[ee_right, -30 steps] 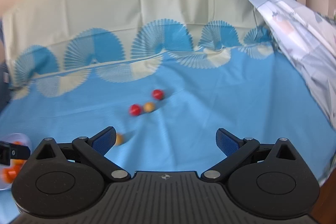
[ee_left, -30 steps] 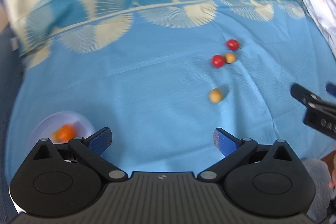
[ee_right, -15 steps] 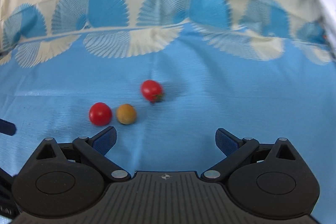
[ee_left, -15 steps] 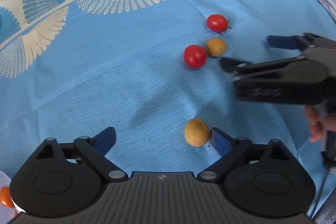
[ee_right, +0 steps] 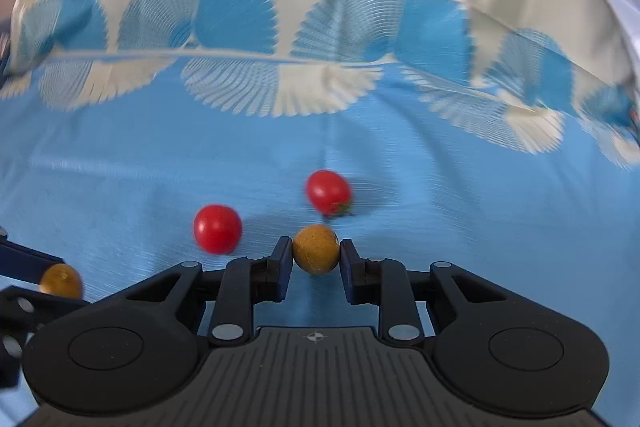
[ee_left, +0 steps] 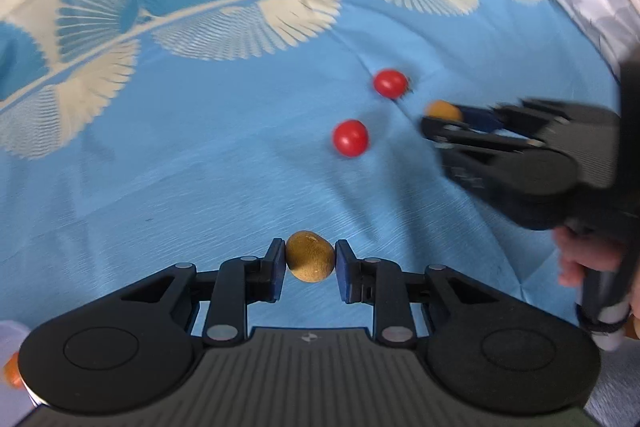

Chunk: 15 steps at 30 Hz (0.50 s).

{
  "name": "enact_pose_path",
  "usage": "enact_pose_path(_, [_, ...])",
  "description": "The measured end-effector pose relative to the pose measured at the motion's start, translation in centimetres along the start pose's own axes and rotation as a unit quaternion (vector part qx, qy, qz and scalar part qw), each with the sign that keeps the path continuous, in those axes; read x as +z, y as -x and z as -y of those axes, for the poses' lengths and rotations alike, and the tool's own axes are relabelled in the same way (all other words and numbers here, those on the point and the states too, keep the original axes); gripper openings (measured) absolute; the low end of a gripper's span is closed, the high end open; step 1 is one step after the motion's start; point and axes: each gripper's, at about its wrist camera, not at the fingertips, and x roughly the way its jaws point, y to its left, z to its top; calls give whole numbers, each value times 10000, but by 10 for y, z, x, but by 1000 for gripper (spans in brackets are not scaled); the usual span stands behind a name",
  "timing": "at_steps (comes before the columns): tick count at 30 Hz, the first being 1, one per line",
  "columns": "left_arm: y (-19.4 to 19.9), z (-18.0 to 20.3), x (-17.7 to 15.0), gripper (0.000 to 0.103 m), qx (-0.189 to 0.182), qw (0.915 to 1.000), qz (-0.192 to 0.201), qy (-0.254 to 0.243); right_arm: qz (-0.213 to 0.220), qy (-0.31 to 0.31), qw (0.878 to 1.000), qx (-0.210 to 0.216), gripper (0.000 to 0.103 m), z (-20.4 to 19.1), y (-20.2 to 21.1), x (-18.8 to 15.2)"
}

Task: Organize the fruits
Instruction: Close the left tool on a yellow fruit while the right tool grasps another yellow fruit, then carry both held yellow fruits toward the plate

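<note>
Two round, matte tan fruits sit on the blue cloth (ee_left: pixel 200 167) — the near fruit (ee_left: pixel 310 256) clamped in the left gripper (ee_left: pixel 309 263), the far fruit (ee_right: pixel 316 248) clamped in the right gripper (ee_right: pixel 314 259). Both jaws have just closed. Two glossy red tomatoes (ee_right: pixel 217 228) lie loose beside the far fruit.

Fruits, four on the blue cloth:
- Tan fruit (ee_left: pixel 310 256), round, rough-skinned, pinched between the pads of my left claw (ee_left: pixel 308 265).
- Second tan fruit (ee_right: pixel 316 249), round, pinched in my right claw (ee_right: pixel 314 261).
- Red tomato (ee_right: pixel 217 228), smooth, loose, just left of that fruit.
- Red tomato with green stem (ee_right: pixel 328 191), loose, just behind it.
</note>
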Motion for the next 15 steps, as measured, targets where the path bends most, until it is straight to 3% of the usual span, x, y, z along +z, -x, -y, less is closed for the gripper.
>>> enact_pose_path(8, [102,-42,-40,29,305,9980,0,553,380,-605,9971,252,26,-27,110,-1])
enact_pose_path(15, [187,-78,-94,29,570,9945,104,872,561,-369,9944,811,27,-95,190,-4])
